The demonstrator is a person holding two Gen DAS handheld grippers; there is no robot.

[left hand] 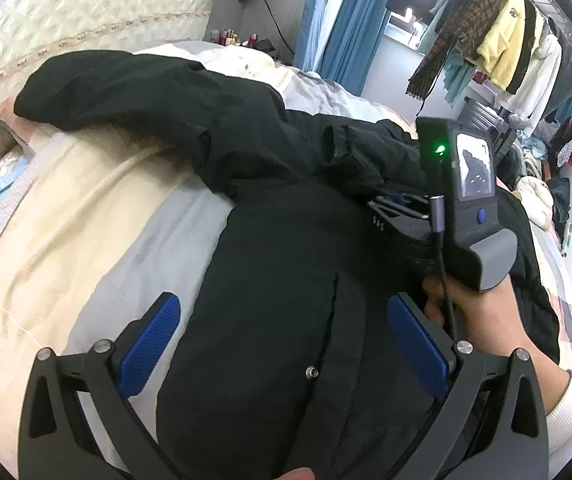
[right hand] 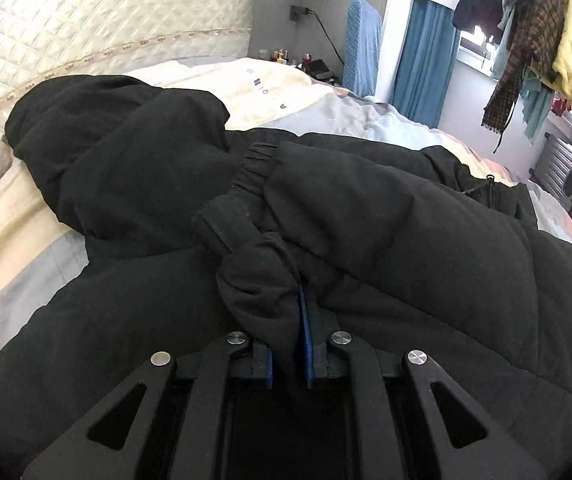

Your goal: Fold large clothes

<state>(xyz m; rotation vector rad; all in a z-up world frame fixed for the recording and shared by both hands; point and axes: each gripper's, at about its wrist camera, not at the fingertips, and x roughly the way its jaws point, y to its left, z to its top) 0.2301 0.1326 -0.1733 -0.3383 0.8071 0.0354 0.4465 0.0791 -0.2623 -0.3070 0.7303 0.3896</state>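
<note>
A large black padded jacket (left hand: 270, 264) lies spread on the bed, one sleeve (left hand: 126, 92) stretched toward the headboard. My left gripper (left hand: 282, 320) is open, its blue pads either side of the jacket's snap placket, just above the cloth. My right gripper shows in the left wrist view (left hand: 397, 200), low on the jacket. In the right wrist view the right gripper (right hand: 289, 320) is shut on the cuff end of the other sleeve (right hand: 254, 280), which lies folded across the jacket body (right hand: 405, 240). The hood and sleeve (right hand: 106, 152) lie beyond.
The bed has a cream and grey-blue quilt (left hand: 86, 220) and a quilted white headboard (left hand: 66, 12). A clothes rack with several hanging garments (left hand: 505, 40) stands at the right. Blue curtains (left hand: 349, 36) and a nightstand with small bottles (left hand: 238, 38) are behind.
</note>
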